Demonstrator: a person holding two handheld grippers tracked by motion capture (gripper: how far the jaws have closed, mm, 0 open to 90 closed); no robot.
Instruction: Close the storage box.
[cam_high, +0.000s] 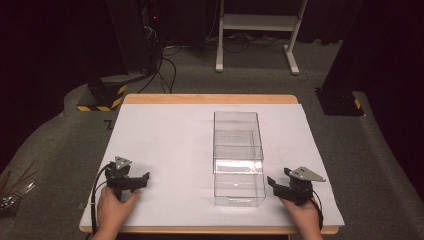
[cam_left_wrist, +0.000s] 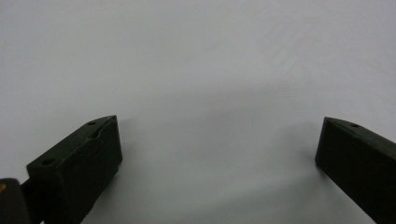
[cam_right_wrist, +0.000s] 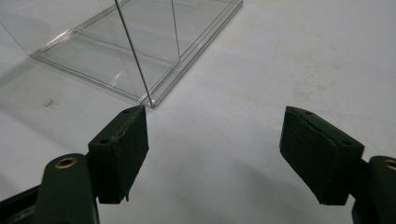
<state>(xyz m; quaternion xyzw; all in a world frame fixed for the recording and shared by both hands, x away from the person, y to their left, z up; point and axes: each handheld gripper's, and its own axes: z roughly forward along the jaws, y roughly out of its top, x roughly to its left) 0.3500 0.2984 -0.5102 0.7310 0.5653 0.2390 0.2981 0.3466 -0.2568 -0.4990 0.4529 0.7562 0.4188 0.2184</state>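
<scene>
A long clear plastic box (cam_high: 238, 155) stands right of the middle of the white table top (cam_high: 165, 145), with nothing visible inside it. A hand holds my right gripper (cam_high: 280, 178) low near the box's near right corner, and it is open. In the right gripper view the right gripper (cam_right_wrist: 213, 112) has its jaws wide apart over bare table, and its left fingertip (cam_right_wrist: 126, 135) is close to the clear box's (cam_right_wrist: 140, 51) corner without touching. My left gripper (cam_high: 134, 176) rests at the near left and is open. In the left gripper view the left gripper (cam_left_wrist: 219, 121) spans bare white surface.
The table has a wooden rim (cam_high: 210, 98) at its far edge. On the grey carpet beyond stand a white desk frame (cam_high: 257, 22), a yellow-and-black striped base (cam_high: 102, 97) at the back left and a black base (cam_high: 340, 102) at the back right.
</scene>
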